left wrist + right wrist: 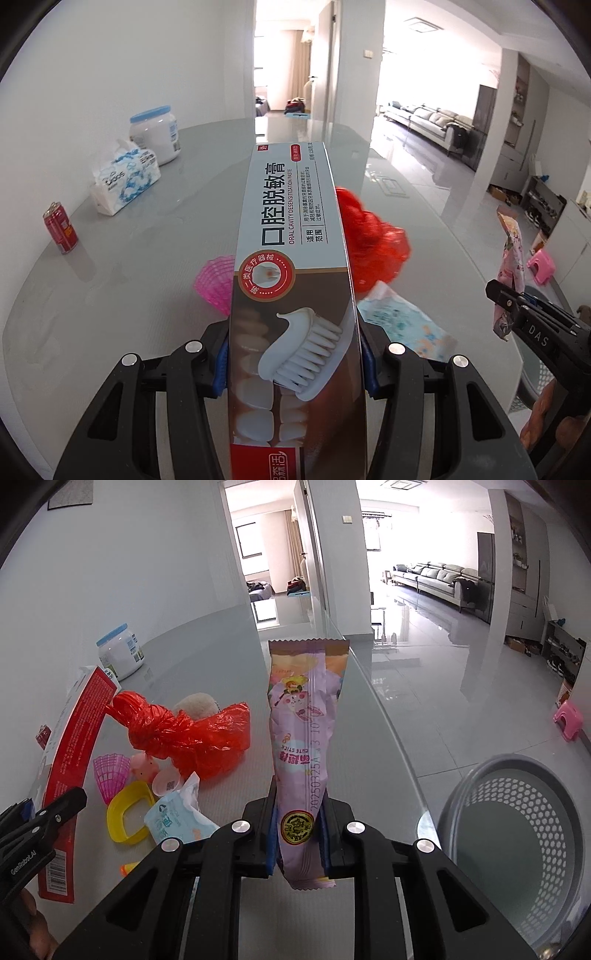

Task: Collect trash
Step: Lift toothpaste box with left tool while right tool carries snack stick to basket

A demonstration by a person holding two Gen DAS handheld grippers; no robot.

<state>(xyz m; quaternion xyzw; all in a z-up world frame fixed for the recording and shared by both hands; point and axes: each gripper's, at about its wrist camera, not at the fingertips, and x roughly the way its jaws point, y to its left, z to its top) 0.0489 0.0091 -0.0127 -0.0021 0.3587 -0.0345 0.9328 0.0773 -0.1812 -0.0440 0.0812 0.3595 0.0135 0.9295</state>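
Note:
My left gripper [293, 365] is shut on a long toothpaste box [295, 258], held above the grey glass table [147, 295] and pointing away from me. The same box [74, 760] and left gripper [48, 823] appear at the left edge of the right wrist view. My right gripper [298, 834] is shut on a purple snack wrapper [303, 731] that stands up between its pads. In the left wrist view that wrapper [511, 266] hangs in the right gripper [506, 295] at the right edge. A grey perforated bin [517, 849] stands on the floor beside the table, lower right.
On the table lie a crumpled red plastic bag [192, 734], a pink mesh shell [110, 775], a yellow ring [129, 812], a pale blue wipes packet [177, 819] and a small pink toy [144, 766]. Further left stand a red can [61, 229], a tissue pack [125, 181] and a white jar [155, 134].

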